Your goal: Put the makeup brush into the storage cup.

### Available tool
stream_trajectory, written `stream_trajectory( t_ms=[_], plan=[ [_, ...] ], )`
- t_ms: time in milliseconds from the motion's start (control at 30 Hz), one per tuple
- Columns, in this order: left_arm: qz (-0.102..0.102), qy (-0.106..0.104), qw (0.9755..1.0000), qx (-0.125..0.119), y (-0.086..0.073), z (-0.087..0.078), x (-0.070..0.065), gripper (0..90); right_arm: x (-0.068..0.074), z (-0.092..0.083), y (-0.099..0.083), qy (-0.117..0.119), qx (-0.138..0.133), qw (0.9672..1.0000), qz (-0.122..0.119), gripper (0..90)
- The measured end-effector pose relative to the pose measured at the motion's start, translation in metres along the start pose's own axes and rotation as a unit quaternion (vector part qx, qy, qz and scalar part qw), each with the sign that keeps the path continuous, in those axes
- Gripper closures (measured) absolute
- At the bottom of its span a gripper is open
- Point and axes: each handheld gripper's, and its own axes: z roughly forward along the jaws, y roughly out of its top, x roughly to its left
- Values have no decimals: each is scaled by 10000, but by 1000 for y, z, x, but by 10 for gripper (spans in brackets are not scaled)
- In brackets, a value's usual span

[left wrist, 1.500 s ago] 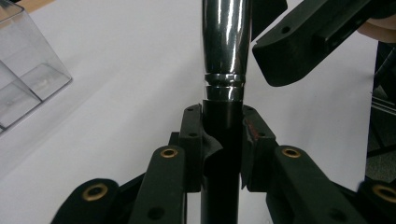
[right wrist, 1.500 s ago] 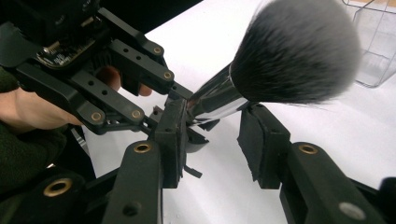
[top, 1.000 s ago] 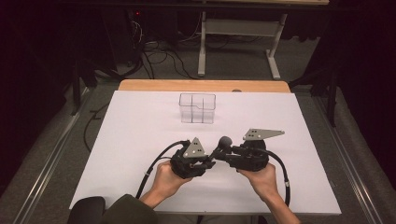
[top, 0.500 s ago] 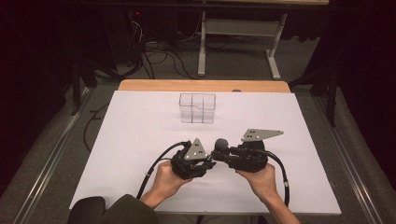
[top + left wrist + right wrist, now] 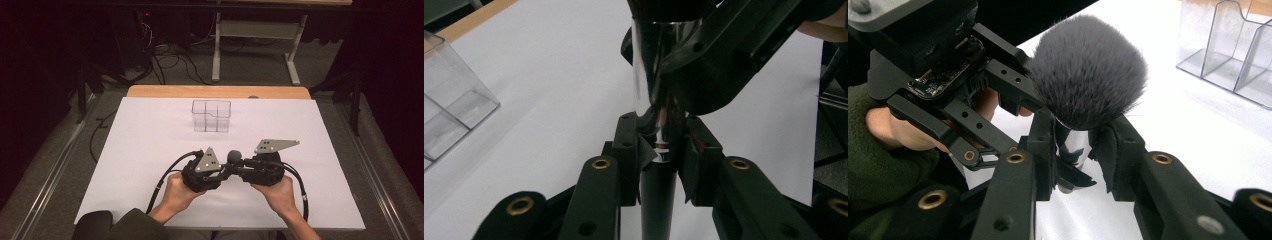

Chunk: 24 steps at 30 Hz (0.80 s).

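Two tongs meet at lower centre of the high view: left tongs (image 5: pixel 659 155) and right tongs (image 5: pixel 1080 150), each closed on the makeup brush (image 5: pixel 233 157), above the white table (image 5: pixel 150 130); clear organizer (image 5: pixel 211 115) at upper centre.

left gripper (image 5: pixel 659 150) clamping brush handle (image 5: pixel 658 200), clear organizer (image 5: pixel 449 115)

Both forearms were brought in from the near edge of the table, and the two grippers were held nose to nose low over its middle. The left gripper (image 5: pixel 220 176) was gripped in the left hand (image 5: pixel 176 192), its jaws closed on a makeup brush (image 5: pixel 233 157) at the handle. The right gripper (image 5: pixel 239 165) was held in the right hand (image 5: pixel 274 192), its jaws closed on the same brush's metal collar below the bristles.
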Motion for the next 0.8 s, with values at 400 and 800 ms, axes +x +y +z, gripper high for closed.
stream_trajectory(
  t_ms=[400,800],
  plan=[
    [-161,65,9998,-107,-2,-9,9,720,-3,-10,0,63,-204,9998,46,581],
    [-288,115,9994,-129,-6,-15,15,720,-6,-27,-7,-359,-475,9977,-334,464]
  ],
)
